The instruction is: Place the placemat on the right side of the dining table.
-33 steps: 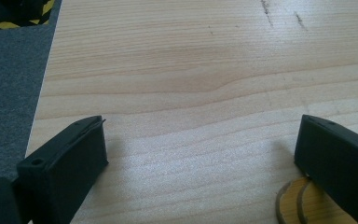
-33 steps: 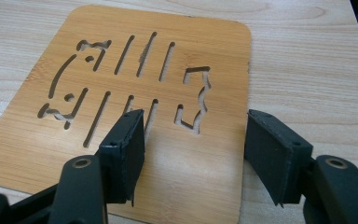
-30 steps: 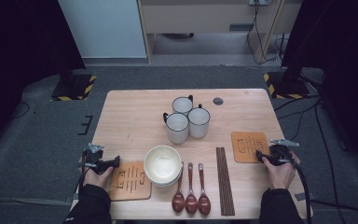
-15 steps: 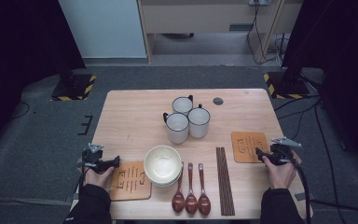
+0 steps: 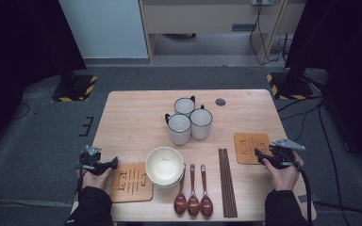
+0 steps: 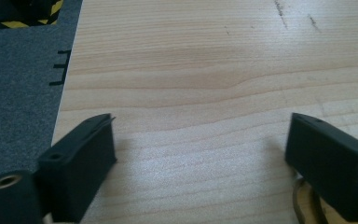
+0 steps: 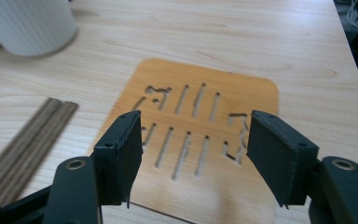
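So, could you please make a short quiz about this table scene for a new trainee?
1. How many mugs stand together at the far middle of the table?
2. True or false: the right claw is shut on the chopsticks.
3. Which thing lies beside the left claw? A) a spoon B) a wooden coaster C) a mug

Key
1. Three, all white.
2. False. Its jaws stand open above the right coaster, with nothing between them.
3. B. The left coaster lies just right of that claw, next to the stacked bowls; the three spoons lie farther right.
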Motion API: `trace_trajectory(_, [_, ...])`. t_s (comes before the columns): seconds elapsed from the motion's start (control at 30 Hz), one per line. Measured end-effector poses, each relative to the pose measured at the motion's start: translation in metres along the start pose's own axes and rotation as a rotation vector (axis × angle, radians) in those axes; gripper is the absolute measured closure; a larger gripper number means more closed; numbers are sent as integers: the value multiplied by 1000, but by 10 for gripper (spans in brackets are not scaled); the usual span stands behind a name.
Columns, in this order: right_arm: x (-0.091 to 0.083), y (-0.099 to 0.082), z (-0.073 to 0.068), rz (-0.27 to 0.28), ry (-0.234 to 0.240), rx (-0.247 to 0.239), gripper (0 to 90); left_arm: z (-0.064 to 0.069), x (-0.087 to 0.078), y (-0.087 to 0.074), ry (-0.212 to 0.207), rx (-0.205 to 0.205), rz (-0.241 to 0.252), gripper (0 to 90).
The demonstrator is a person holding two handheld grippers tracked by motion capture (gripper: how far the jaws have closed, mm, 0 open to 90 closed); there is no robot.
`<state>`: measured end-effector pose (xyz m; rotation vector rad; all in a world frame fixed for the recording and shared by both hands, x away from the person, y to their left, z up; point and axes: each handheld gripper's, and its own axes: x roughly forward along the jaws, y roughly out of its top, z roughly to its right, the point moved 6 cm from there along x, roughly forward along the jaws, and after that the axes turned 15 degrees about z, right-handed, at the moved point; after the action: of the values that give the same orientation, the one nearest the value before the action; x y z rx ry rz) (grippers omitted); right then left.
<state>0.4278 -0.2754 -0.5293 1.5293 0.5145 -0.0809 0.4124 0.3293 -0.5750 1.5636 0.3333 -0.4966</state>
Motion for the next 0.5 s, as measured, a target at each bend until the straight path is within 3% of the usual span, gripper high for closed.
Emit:
trace_trajectory(0.17, [-2, 6, -14, 8, 41, -7, 352, 4, -6, 4, -48, -14, 14, 240])
trace_trajectory(0.3, [-3, 13, -23, 27, 61, -24, 354, 10, -14, 15, -100, -47, 73, 280])
trace_trajectory(0.5, [-7, 24, -35, 51, 89, -24, 358, 22, -25, 30, -161, -41, 156, 300])
